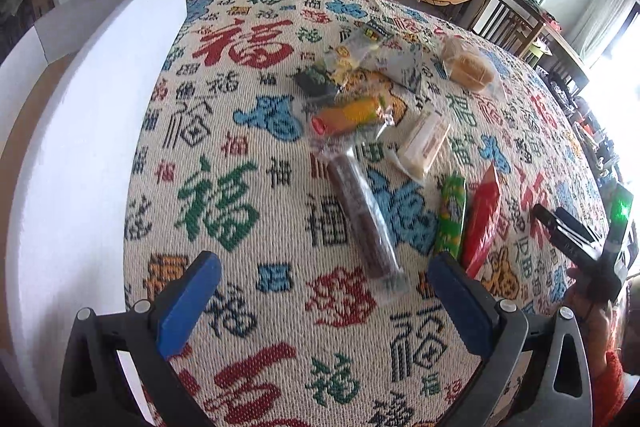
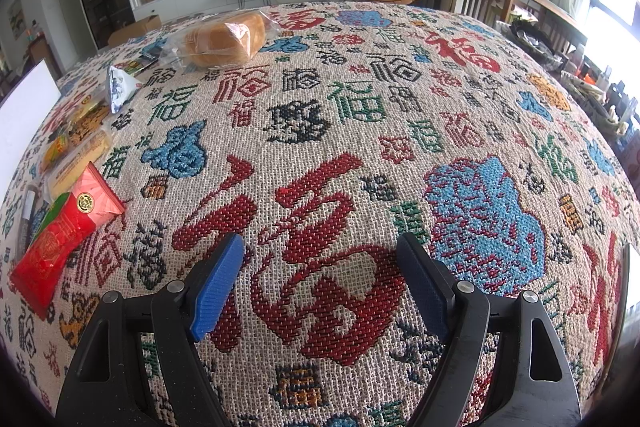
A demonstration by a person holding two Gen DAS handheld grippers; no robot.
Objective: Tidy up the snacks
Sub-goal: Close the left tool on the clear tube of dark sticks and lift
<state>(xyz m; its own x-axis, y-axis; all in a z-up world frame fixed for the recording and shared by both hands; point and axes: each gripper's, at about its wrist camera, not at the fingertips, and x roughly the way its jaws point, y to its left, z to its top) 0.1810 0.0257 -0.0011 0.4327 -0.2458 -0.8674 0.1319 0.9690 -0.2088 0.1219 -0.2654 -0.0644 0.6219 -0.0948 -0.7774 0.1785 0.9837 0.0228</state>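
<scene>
Several snacks lie on a patterned tablecloth (image 1: 248,187). In the left wrist view: a long dark sausage stick (image 1: 362,223) in clear wrap, a green packet (image 1: 451,215), a red packet (image 1: 482,223), a cream wafer bar (image 1: 424,143), an orange-yellow snack (image 1: 352,115) and a bagged bread (image 1: 470,65). My left gripper (image 1: 320,287) is open and empty, just short of the sausage stick. My right gripper (image 2: 320,275) is open and empty over bare cloth; the red packet (image 2: 68,227) lies to its left. It also shows at the right of the left wrist view (image 1: 560,227).
A white box (image 1: 80,131) with a brown inside stands along the table's left side. The bread bag (image 2: 224,39) lies at the far side in the right wrist view. Chairs and a second table stand beyond the right edge.
</scene>
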